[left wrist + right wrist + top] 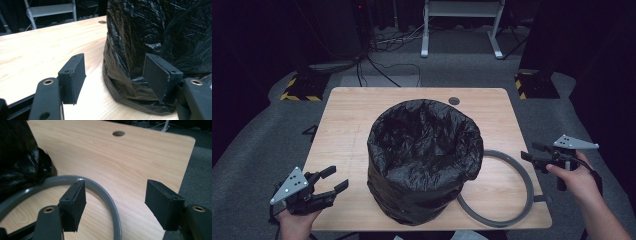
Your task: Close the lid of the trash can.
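Crinkled black bin liner (424, 150), glossy

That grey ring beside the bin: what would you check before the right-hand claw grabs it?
1. Right gripper jaws open and empty: ok.
2. Grey ring lying flat on the table: ok.
3. Ring free of the black bag: cannot tell; part of it runs under the bag's edge.
4. Ring between the right jaws: not ok; in the right gripper view it passes behind the left one.
5. Left gripper open, near the bag, holding nothing: ok.
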{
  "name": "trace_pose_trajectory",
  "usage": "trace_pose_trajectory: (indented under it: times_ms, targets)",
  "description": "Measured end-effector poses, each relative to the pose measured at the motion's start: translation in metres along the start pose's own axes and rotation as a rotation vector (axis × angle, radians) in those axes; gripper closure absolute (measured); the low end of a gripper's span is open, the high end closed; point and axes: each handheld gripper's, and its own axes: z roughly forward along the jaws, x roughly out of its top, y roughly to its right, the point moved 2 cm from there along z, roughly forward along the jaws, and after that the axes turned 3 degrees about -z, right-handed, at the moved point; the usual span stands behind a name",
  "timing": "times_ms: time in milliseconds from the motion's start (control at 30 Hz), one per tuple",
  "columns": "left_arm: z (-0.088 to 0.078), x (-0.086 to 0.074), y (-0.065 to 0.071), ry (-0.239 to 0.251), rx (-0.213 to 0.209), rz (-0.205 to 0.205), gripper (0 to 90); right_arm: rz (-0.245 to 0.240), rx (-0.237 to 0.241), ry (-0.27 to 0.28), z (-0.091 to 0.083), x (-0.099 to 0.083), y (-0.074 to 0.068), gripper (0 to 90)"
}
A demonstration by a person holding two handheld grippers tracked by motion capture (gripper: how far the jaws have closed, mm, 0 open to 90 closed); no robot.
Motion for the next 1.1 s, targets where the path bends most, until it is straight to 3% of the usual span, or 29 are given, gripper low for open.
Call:
trace_pose_trajectory:
  times_ms: [267, 500, 733, 867, 933, 1100]
  targets:
    - [-0.012, -0.003, 0.001, 0.007, 0.037, -0.008, 34.5, 0.012, 0.007, -0.064, 0.031, -0.035, 0.008, 33.0]
    - [-0.02, -0.002, -0.003, 0.04, 0.05, -0.022, 34.7, 0.002, 0.01, -0.127, 0.046, -0.053, 0.007, 36.4]
    - [-0.02, -0.002, -0.004, 0.041, 0.048, -0.023, 34.7, -0.055, -0.022, -0.223, 0.056, -0.059, 0.003, 52.1]
    - [-0.019, -0.003, -0.005, 0.043, 0.046, -0.029, 34.7, -0.078, -0.021, -0.246, 0.054, -0.056, 0.002, 76.1]
    - [-0.02, -0.003, -0.005, 0.044, 0.046, -0.03, 34.8, -0.096, -0.025, -0.252, 0.054, -0.056, 0.001, 76.9]
    - [-0.02, -0.003, -0.007, 0.049, 0.041, -0.032, 34.8, -0.08, -0.029, -0.237, 0.052, -0.055, 0.0, 77.9]
